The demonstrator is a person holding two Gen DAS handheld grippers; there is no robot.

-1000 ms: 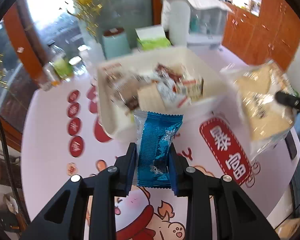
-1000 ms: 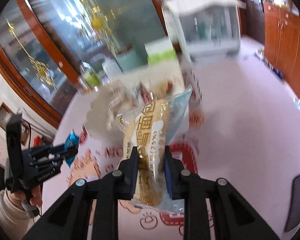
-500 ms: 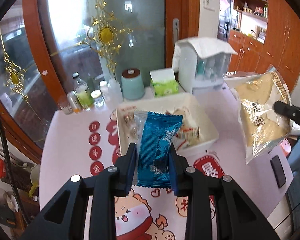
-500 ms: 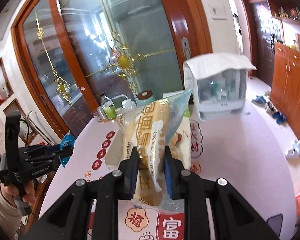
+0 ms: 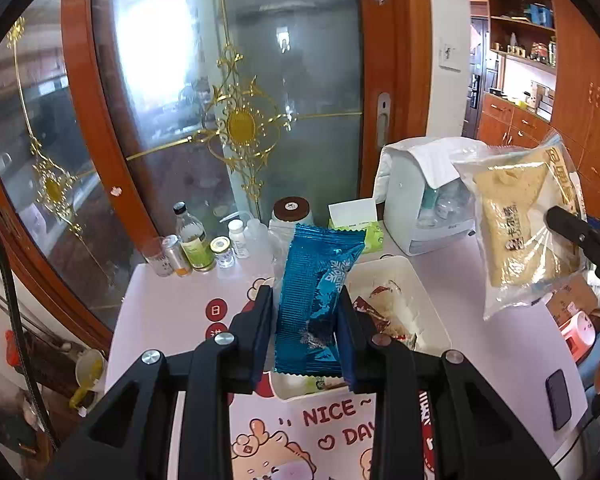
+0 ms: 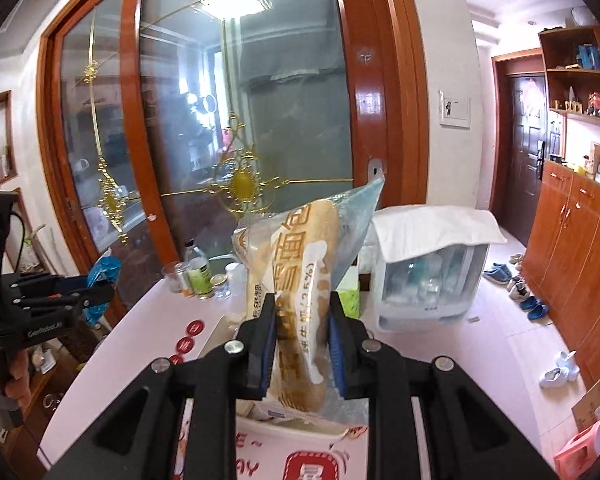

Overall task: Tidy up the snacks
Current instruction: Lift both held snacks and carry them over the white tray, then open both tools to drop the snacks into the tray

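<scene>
My left gripper point(image 5: 303, 336) is shut on a blue foil snack packet point(image 5: 316, 296), held upright high above the table. Below it sits a white rectangular bin point(image 5: 428, 300) with several wrapped snacks inside. My right gripper point(image 6: 302, 350) is shut on a clear bag of bread point(image 6: 300, 292), also raised; the bin's rim point(image 6: 300, 430) shows just under it. In the left wrist view the bread bag point(image 5: 520, 232) hangs at the right, pinched by the right gripper's fingers point(image 5: 576, 232). In the right wrist view the left gripper's fingers point(image 6: 80, 294) with the blue packet point(image 6: 102, 276) sit at the far left.
Bottles and jars point(image 5: 196, 248) line the table's back edge with a teal canister point(image 5: 290, 216), a green tissue box point(image 5: 360, 228) and a white covered appliance point(image 5: 424, 200). A dark phone point(image 5: 558, 398) lies at the right. A glass door point(image 5: 240, 100) stands behind.
Both grippers have risen well above the table with their packets still held. The bin and table now look smaller and lower, and more of the door and room shows.
</scene>
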